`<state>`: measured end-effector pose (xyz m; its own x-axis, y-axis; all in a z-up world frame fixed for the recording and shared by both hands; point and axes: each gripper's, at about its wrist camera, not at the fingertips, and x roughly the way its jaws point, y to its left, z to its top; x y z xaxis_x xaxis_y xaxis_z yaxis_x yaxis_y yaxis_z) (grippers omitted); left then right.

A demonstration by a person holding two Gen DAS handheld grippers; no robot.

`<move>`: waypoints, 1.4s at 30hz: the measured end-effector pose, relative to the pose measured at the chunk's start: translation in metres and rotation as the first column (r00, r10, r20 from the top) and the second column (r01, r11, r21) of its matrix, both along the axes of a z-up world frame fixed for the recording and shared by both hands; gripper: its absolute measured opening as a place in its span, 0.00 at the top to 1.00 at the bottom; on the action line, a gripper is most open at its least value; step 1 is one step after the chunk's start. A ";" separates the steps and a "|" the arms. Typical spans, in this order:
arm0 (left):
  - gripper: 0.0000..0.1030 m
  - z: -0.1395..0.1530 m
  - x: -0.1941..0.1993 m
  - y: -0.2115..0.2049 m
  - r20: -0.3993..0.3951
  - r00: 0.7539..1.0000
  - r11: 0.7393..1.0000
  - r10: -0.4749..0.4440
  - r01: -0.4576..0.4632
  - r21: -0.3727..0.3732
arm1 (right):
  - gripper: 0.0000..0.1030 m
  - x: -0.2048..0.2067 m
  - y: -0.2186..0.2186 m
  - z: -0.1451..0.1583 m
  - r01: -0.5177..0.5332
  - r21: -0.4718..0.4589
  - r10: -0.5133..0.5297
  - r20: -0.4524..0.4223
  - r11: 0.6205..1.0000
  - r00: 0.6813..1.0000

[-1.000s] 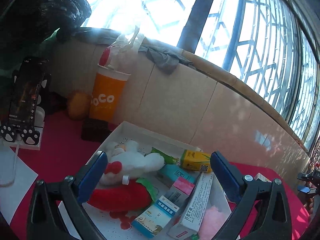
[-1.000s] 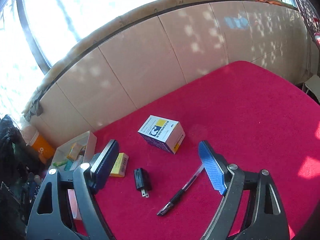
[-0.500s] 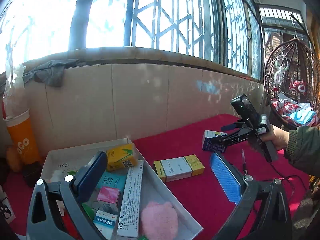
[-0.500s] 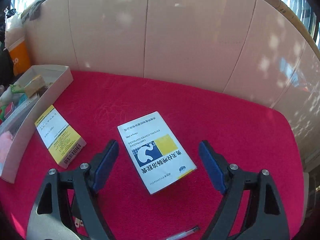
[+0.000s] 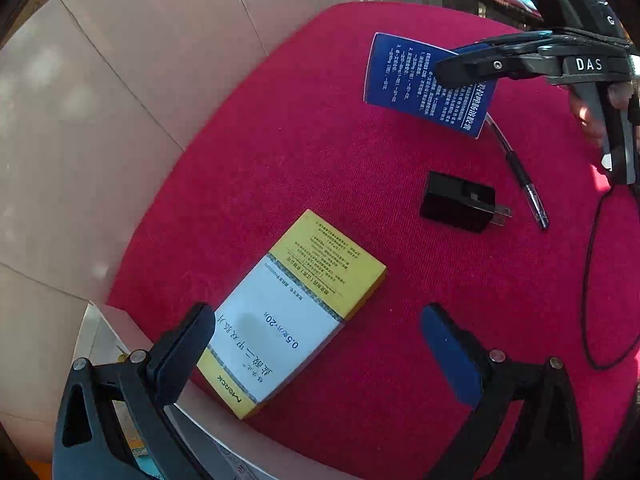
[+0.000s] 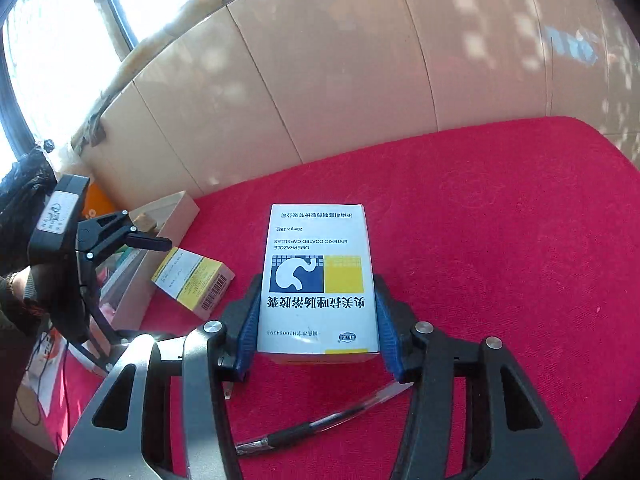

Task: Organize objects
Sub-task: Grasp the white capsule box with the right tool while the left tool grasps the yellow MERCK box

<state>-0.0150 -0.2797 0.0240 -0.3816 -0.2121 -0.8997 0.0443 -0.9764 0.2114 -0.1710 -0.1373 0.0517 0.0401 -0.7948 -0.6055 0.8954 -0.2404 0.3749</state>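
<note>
A white, blue and yellow capsule box (image 6: 316, 280) sits between the blue pads of my right gripper (image 6: 318, 332). Its jaws are closing and the pads touch the box's two long sides. The left wrist view shows the same box (image 5: 424, 84) from its blue back, with the right gripper (image 5: 476, 66) clamped over it. My left gripper (image 5: 316, 344) is open and points steeply down over a yellow and white medicine box (image 5: 296, 308) lying flat on the red cloth. It touches nothing. That box (image 6: 192, 280) lies beside the white tray (image 6: 172, 216).
A black charger plug (image 5: 460, 202) and a pen (image 5: 520, 172) lie on the red cloth between the two boxes. The pen (image 6: 320, 424) runs under my right gripper. The tray's corner (image 5: 104, 328) is by my left finger. A tiled wall borders the table's far side.
My left gripper swung away from the tray, rolled and tipped down over the yellow and white box. My right gripper dropped onto the capsule box and its jaws narrowed against it.
</note>
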 end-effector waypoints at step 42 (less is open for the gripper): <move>0.46 0.116 0.109 0.063 -0.460 0.801 0.923 0.382 -0.358 0.142 | 0.51 0.055 0.022 0.080 -0.075 -0.169 0.091 0.090 0.983 0.992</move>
<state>0.0939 -0.2167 0.1402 -0.6611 -0.3871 -0.6427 0.4861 -0.8735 0.0261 -0.1163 -0.1152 0.1312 0.1623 -0.8747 -0.4566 0.8673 -0.0943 0.4888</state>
